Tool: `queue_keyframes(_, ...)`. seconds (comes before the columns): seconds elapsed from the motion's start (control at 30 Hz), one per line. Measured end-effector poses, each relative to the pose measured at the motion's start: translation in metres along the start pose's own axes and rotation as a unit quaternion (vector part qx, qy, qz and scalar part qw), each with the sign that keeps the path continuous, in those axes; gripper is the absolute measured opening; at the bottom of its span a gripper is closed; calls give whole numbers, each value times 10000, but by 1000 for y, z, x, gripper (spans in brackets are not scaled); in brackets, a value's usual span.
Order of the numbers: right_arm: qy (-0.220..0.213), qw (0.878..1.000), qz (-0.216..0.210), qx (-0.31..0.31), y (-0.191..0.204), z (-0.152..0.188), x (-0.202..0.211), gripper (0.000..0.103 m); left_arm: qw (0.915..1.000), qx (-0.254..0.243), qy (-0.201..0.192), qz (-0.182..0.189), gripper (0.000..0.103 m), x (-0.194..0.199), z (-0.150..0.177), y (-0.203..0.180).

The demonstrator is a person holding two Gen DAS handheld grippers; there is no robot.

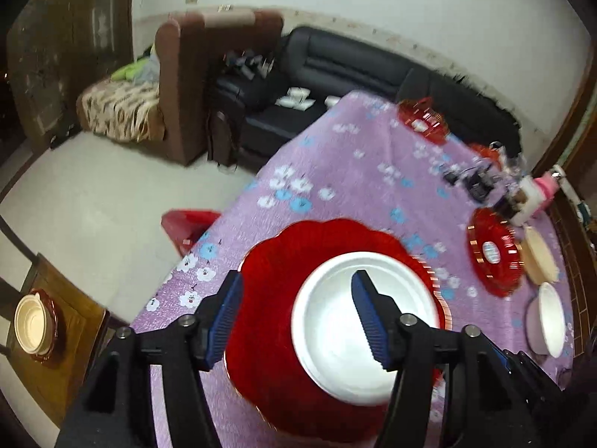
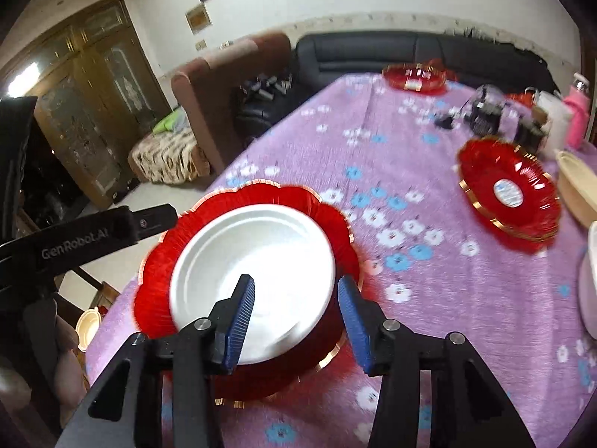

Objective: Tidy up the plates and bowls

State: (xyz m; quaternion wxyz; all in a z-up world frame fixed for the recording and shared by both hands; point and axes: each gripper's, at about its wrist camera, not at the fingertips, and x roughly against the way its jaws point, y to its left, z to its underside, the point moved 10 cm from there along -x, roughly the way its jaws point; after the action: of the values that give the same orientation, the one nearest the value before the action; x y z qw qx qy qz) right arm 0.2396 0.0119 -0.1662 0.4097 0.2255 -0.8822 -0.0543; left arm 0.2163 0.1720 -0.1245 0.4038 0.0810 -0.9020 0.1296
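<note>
A white bowl [image 1: 358, 321] sits on a red scalloped plate [image 1: 272, 298] near the table's front left corner. My left gripper [image 1: 294, 317] is open, its jaws straddling the plate's left side and the bowl's left rim. In the right wrist view the same white bowl [image 2: 261, 261] sits on the red plate [image 2: 238, 201]. My right gripper [image 2: 296, 321] is open, with the bowl's near rim between its jaws. The left gripper's arm [image 2: 86, 239] shows at the left there.
The table has a purple flowered cloth [image 2: 410, 171]. A second red plate [image 2: 509, 194], a cream bowl [image 2: 578, 190], a white bowl [image 1: 550, 319], a far red plate [image 2: 416, 74], dark gadgets [image 2: 485, 115] and a pink bottle [image 2: 578, 112] lie to the right. A chair [image 1: 56, 339] holds another bowl.
</note>
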Motion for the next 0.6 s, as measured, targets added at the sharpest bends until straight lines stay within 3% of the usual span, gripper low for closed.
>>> queue_keyframes(0.13, -291, 9994, -122, -112, -13, 6, 41, 53, 9984, -127, -521, 183, 79, 38, 8, -23)
queue_keyframes(0.33, -522, 9973, -144, -499, -51, 30, 87, 57, 9934, -606, -799, 565, 81, 69, 39, -87)
queue_keyframes(0.6, -622, 9952, 52, -747, -103, 59, 115, 57, 9877, -902, -1062, 713, 81, 93, 66, -135)
